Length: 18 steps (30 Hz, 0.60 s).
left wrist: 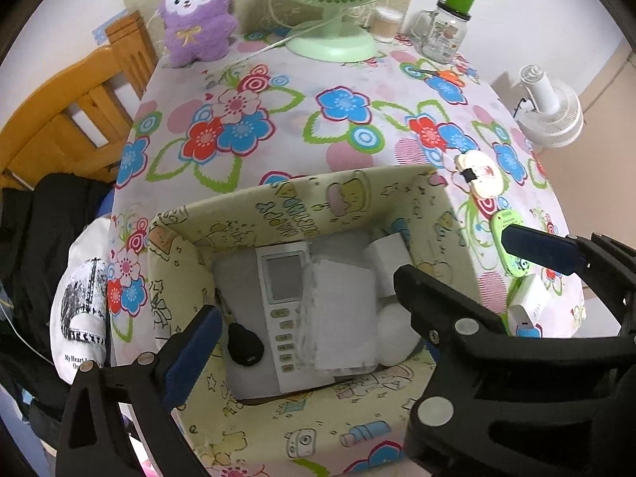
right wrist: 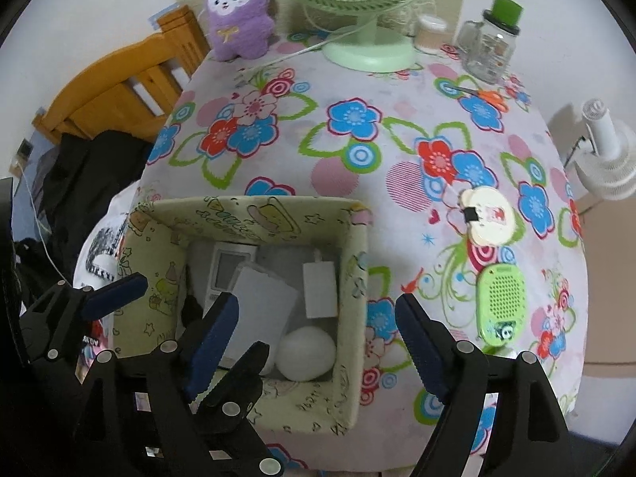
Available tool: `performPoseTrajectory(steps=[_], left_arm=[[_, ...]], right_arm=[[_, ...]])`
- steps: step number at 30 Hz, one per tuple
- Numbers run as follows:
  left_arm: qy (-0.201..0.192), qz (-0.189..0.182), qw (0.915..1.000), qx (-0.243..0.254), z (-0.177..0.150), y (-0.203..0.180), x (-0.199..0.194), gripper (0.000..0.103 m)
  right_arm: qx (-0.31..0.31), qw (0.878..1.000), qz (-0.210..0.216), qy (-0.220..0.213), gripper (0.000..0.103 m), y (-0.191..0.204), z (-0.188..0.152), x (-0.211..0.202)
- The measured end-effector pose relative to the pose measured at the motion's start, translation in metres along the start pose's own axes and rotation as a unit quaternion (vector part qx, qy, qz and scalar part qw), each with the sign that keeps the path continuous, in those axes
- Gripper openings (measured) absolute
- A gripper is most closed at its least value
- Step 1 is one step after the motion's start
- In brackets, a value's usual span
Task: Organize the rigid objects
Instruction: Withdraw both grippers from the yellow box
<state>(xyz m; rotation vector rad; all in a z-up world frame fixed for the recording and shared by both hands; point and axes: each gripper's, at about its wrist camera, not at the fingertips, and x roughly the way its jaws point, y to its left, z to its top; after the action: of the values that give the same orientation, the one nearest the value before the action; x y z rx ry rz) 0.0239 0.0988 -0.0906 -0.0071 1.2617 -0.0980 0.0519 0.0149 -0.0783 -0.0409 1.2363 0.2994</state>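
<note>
A yellow patterned storage box (left wrist: pixel 302 202) (right wrist: pixel 353 262) stands on the floral table. Inside lie a white remote control (left wrist: pixel 280 302) (right wrist: pixel 226 264), a white flat box (left wrist: pixel 342 314) (right wrist: pixel 264 298), a white charger block (left wrist: pixel 387 256) (right wrist: pixel 320 290), a white round object (right wrist: pixel 306 351) and a black key fob (left wrist: pixel 244 344). My left gripper (left wrist: pixel 306 318) is open and empty above the box. My right gripper (right wrist: pixel 314 338) is open and empty over the box's right wall. A green speaker (right wrist: pixel 501 302) (left wrist: pixel 505 230) and a round cream item (right wrist: pixel 487 214) (left wrist: pixel 479 173) lie on the table to the right.
A green fan (right wrist: pixel 369 51), a purple plush (right wrist: pixel 238 20), a glass jar with a green lid (right wrist: pixel 493 39) and orange scissors (right wrist: pixel 485 95) stand at the table's far edge. A small white item (left wrist: pixel 524 310) lies at the front right. A wooden chair (left wrist: pixel 79 111) stands left.
</note>
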Motion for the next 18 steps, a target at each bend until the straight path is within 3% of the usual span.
performPoseTrajectory(steps=[7,18], left_arm=[[-0.008,0.006,0.9994,0.033,-0.001,-0.023,-0.006,0.102],[-0.051,0.006,0.9970,0.058,0.006,-0.054,-0.033,0.102]], right_arm=[[0.018,0.999,-0.029,-0.002,0.085,-0.016,-0.009,-0.011],[0.043,0.996,-0.059,-0.052,0.085,-0.043,-0.015,-0.051]])
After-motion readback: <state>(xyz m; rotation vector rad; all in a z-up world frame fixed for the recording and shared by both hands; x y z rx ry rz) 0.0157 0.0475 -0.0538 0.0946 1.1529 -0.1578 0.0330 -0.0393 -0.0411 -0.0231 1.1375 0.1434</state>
